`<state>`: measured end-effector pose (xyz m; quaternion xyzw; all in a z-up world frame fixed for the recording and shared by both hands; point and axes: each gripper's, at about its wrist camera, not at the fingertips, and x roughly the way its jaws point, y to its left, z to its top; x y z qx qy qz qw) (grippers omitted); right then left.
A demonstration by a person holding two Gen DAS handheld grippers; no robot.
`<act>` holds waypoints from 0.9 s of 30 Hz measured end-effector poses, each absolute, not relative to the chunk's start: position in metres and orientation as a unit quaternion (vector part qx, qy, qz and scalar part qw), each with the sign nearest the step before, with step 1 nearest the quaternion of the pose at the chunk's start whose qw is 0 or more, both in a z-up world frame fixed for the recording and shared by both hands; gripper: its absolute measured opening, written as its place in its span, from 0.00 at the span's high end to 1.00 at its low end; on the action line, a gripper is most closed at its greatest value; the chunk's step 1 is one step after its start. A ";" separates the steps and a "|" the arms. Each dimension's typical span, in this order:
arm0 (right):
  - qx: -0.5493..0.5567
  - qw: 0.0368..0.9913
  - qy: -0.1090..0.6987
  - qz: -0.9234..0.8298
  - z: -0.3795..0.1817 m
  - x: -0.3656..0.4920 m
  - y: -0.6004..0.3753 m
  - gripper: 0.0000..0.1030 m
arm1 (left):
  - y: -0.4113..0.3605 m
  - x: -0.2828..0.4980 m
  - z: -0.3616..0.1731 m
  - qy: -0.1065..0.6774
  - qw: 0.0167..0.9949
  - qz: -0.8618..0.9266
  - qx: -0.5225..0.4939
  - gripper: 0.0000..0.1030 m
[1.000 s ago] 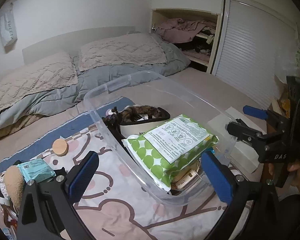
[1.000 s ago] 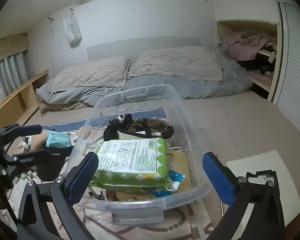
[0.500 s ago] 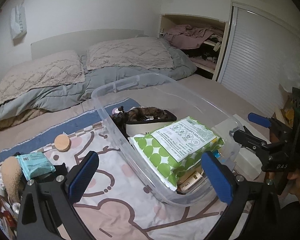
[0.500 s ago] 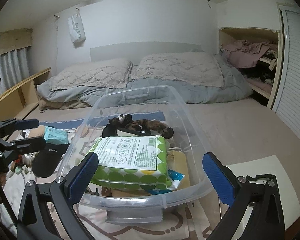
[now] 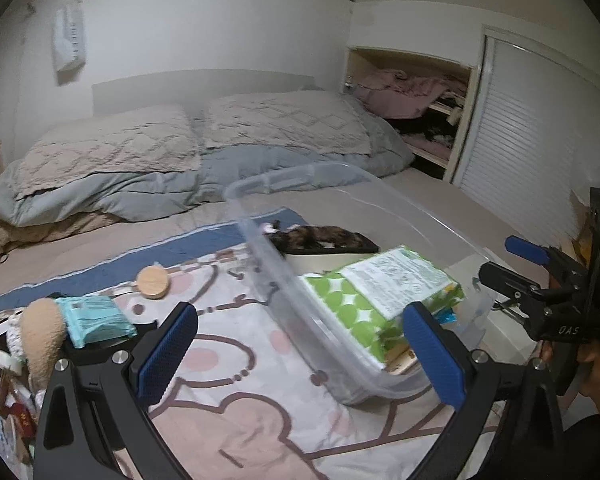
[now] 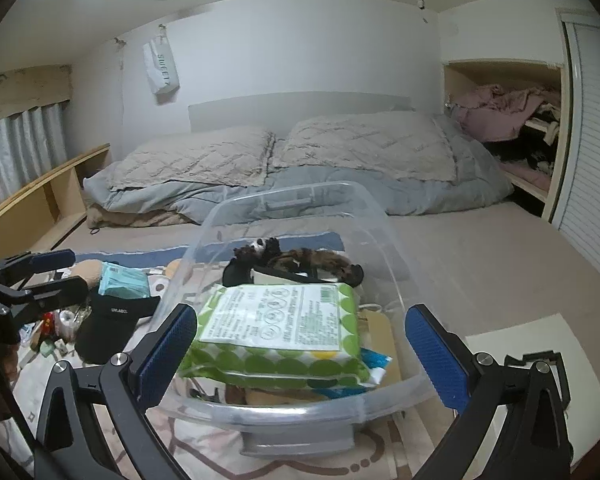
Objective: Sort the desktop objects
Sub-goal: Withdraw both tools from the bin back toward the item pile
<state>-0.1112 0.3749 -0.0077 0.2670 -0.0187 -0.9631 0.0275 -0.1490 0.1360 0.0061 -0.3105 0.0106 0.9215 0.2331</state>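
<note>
Your landmark is the clear plastic bin (image 6: pixel 300 404) on the patterned blanket (image 5: pixel 236 360). Inside it, a green-dotted wipes pack (image 6: pixel 276 332) lies on top, with a dark tortoiseshell pouch (image 6: pixel 300 264) behind it. Your right gripper (image 6: pixel 300 356) hovers at the bin's near rim, jaws spread wide and holding nothing. Your left gripper (image 5: pixel 300 352) hangs to the bin's left, equally wide and empty. Left of the bin lie a teal packet (image 5: pixel 94 318), a round wooden lid (image 5: pixel 152 282), and a black cap (image 6: pixel 112 324).
</note>
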 end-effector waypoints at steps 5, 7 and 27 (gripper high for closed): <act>0.262 0.036 -0.020 -0.964 -0.005 -0.116 0.359 0.00 | 0.102 -0.145 0.008 -0.005 0.195 0.932 -0.306 0.00; 0.260 0.044 -0.022 -0.964 -0.003 -0.117 0.350 0.00 | 0.087 -0.143 0.010 -0.011 0.180 0.936 -0.302 0.00; 0.254 0.179 0.002 -0.950 0.008 -0.114 0.221 0.00 | -0.086 -0.088 0.030 -0.071 0.039 0.963 -0.257 0.00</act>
